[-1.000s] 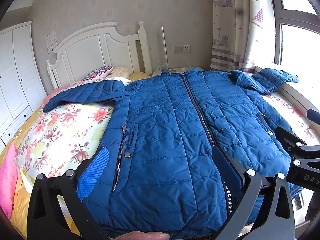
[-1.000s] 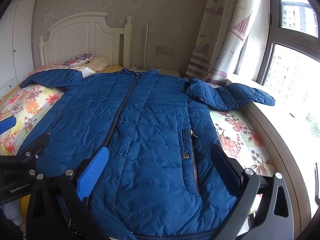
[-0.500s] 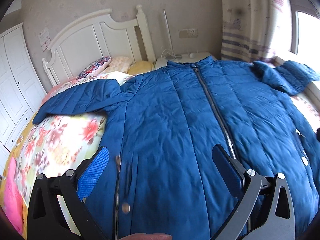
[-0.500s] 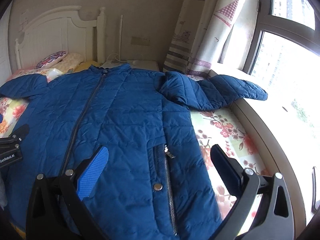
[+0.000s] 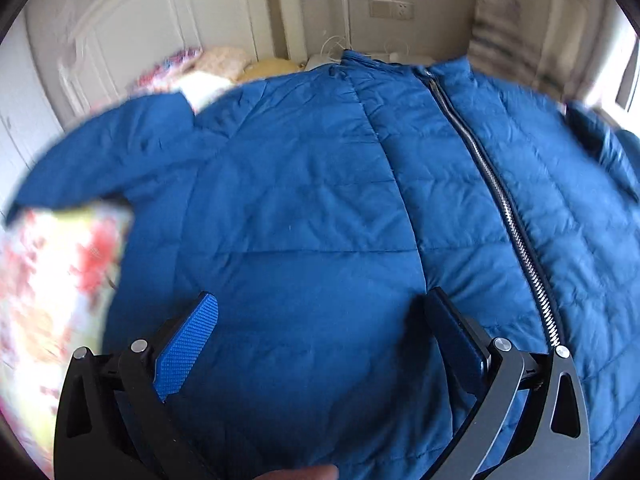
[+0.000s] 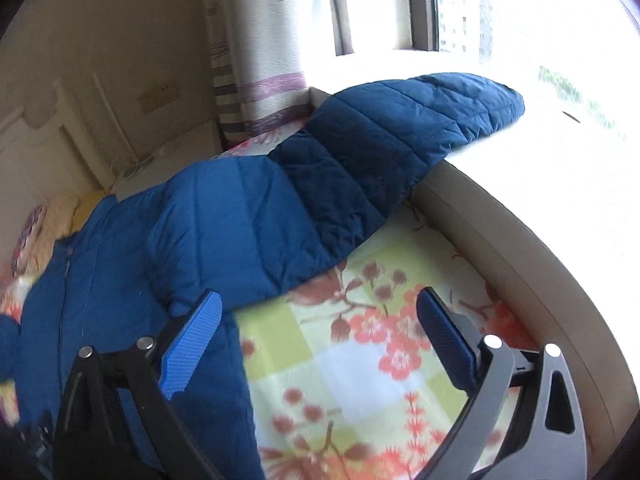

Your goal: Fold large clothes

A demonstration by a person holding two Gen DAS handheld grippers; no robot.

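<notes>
1. The bed (image 6: 352, 376) fills most of what we see; its floral cover shows bare on the window side in our right wrist view and as a blurred patch at the left edge of our left wrist view.
2. The blue quilted jacket (image 5: 320, 208) lies spread flat on the bed, front up, collar toward the white headboard (image 5: 168, 12). Its zipper (image 5: 508, 208) is closed and runs down the middle of the front.
3. One sleeve (image 6: 392, 144) stretches out toward the window (image 6: 460, 4), its end resting on the pale sill. The other sleeve (image 5: 104, 160) reaches toward the wardrobe side, across the floral cover.
4. A striped curtain (image 6: 260, 80) hangs at the bed's corner beside the window.
5. Our left gripper (image 5: 320, 340) hangs over the jacket's chest, just left of the zipper, fingers spread wide with nothing between them.
6. Our right gripper (image 6: 320, 340) is also spread wide and empty; its left finger (image 6: 192, 344) is over the jacket's side edge, the right one over bare cover.
</notes>
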